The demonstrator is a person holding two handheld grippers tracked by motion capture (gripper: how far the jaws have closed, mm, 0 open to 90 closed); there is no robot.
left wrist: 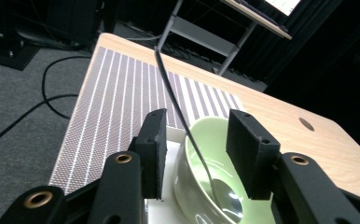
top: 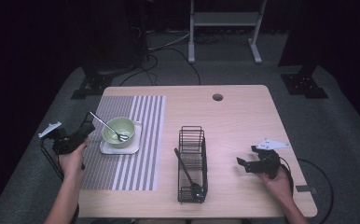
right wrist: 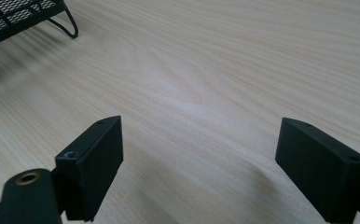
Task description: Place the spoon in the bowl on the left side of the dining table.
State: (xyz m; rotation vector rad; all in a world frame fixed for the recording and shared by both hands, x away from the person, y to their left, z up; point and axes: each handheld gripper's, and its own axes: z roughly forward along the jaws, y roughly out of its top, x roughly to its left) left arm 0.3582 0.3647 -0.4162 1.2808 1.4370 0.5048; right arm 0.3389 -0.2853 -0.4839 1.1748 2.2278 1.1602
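A pale green bowl sits on a white square plate on the striped placemat. A metal spoon rests in the bowl, its handle leaning out to the far left. My left gripper is at the bowl's left rim. In the left gripper view it is open, its jaws either side of the spoon handle without touching it, above the bowl and plate. My right gripper hovers open over bare wood at the right.
A black wire basket stands mid-table with a black utensil lying in it; its corner lies ahead and left of the right gripper. A cable hole sits near the far edge. Cables trail on the floor.
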